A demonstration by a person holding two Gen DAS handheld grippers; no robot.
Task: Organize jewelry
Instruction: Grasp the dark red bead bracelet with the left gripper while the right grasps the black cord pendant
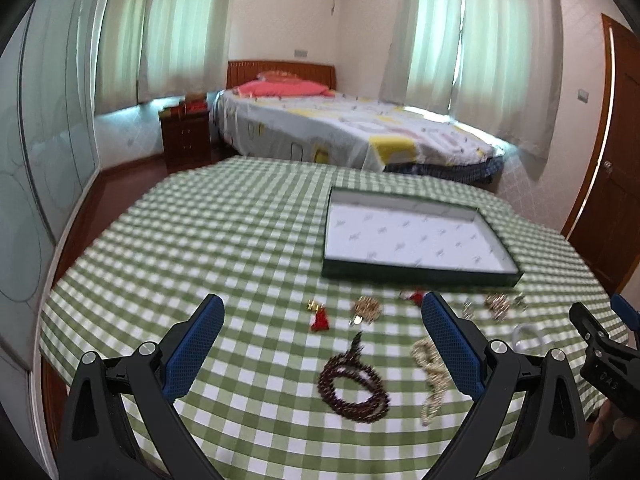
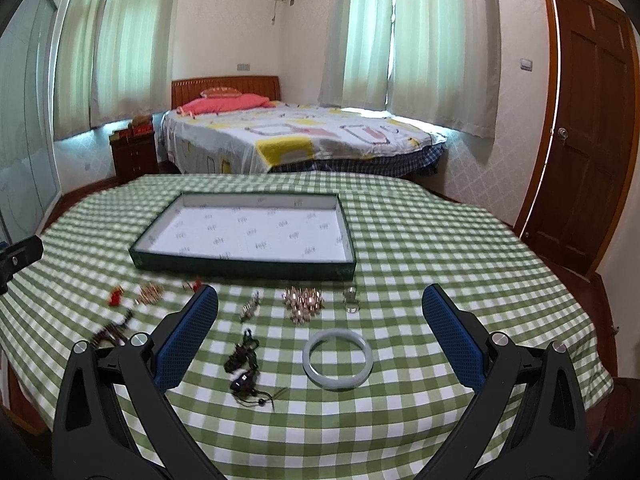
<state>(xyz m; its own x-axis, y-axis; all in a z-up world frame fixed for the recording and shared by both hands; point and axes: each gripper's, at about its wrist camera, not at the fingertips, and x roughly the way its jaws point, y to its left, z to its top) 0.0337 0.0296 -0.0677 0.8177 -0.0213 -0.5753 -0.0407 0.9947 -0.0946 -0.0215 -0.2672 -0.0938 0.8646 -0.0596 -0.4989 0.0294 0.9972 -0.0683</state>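
A shallow dark green box (image 1: 420, 274) (image 2: 240, 266) with a white printed lining lies empty on the checked table. Jewelry is scattered in front of it. Between my left gripper's (image 1: 320, 316) open fingers lie a dark red bead bracelet (image 1: 354, 386), a cream bead strand (image 1: 430, 372), a red charm (image 1: 320, 320) and a gold piece (image 1: 366, 308). My right gripper (image 2: 320, 308) is open above a pale jade bangle (image 2: 338, 359), a dark corded pendant (image 2: 244, 364), a rose-gold cluster (image 2: 304, 300), a small chain (image 2: 250, 306) and a clear ring (image 2: 351, 298).
The green-and-white checked tablecloth (image 2: 440, 240) covers a round table whose edge drops off on all sides. Behind it stand a bed (image 2: 300, 136), a wooden nightstand (image 2: 134, 156) and, at the right, a brown door (image 2: 588, 120). The right gripper's black frame (image 1: 600, 344) shows in the left view.
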